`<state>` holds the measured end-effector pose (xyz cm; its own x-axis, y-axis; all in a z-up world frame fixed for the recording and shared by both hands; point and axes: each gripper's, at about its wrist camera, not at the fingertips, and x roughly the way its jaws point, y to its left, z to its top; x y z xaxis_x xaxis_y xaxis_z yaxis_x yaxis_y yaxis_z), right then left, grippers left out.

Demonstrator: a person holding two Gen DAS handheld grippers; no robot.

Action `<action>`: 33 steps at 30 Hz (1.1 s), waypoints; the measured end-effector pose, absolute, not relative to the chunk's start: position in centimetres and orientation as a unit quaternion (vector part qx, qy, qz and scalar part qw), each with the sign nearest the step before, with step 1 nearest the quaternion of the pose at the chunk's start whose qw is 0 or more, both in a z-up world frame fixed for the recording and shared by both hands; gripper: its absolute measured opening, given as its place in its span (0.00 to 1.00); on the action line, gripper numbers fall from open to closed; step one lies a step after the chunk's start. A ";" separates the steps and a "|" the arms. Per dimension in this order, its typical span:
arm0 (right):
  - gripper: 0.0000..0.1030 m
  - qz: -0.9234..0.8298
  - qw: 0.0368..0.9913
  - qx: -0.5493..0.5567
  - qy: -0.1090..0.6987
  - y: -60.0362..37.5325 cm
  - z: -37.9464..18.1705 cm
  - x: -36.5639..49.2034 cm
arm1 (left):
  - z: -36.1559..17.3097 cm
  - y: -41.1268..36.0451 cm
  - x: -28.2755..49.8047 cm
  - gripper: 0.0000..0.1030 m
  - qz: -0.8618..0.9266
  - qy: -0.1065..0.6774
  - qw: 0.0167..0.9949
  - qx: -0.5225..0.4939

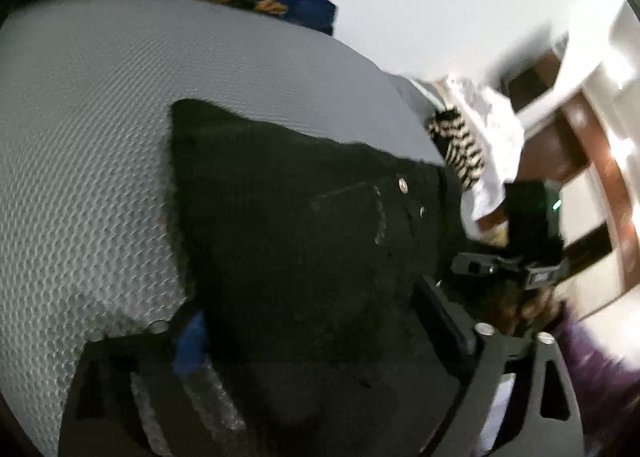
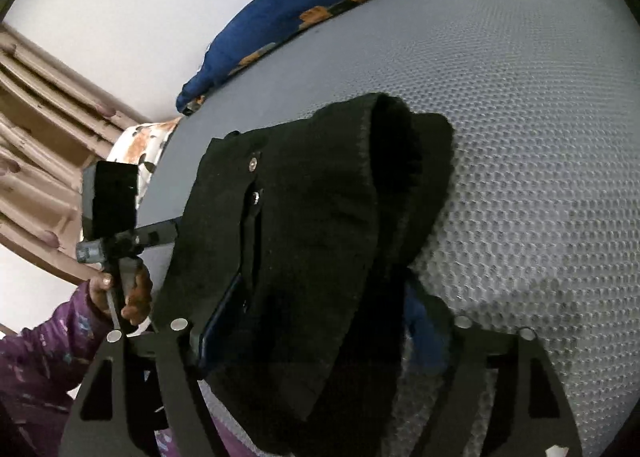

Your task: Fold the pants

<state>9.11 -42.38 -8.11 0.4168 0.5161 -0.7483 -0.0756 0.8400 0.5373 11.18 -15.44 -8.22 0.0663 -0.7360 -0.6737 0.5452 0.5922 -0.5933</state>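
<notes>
Black pants (image 1: 288, 225) lie folded on a grey textured mattress (image 1: 80, 137), with metal rivets near the waistband. In the left wrist view my left gripper (image 1: 316, 337) straddles the pants, its blue-padded fingers (image 1: 192, 341) wide apart on either side of the cloth. In the right wrist view the pants (image 2: 320, 225) hang in thick folds between the fingers of my right gripper (image 2: 320, 329), blue pads (image 2: 224, 309) on each side. I cannot tell whether either pinches the cloth. The other gripper (image 2: 116, 225) shows at the left, held by a hand.
A blue pillow with orange print (image 2: 312, 9) lies at the mattress's far edge by a white wall. A zebra-striped cloth (image 1: 456, 145) and white fabric lie beyond the mattress edge. Brown wooden furniture (image 1: 600, 161) stands to the side.
</notes>
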 end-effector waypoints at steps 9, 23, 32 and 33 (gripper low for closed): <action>0.27 0.152 0.829 0.255 0.474 -43.0 -8.3 8.0 | -8.5 -13.6 10.7 0.26 -0.392 0.500 0.766 -0.099; 0.23 0.139 0.828 0.337 0.427 -42.0 -7.8 4.9 | -5.9 -11.9 7.7 0.14 -0.381 0.457 0.799 -0.081; 0.23 0.146 0.820 0.348 0.431 -39.4 -7.7 5.5 | -4.4 -10.9 6.5 0.14 -0.353 0.444 0.823 -0.040; 0.23 0.146 0.819 0.343 0.436 -39.1 -7.8 5.7 | -4.4 -10.8 6.4 0.14 -0.351 0.445 0.823 -0.038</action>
<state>5.72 -39.08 -7.78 0.5779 0.5378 -0.6138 0.0608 0.7216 0.6896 6.37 -10.83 -4.43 0.3587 -0.6108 -0.7058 0.5436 0.7514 -0.3740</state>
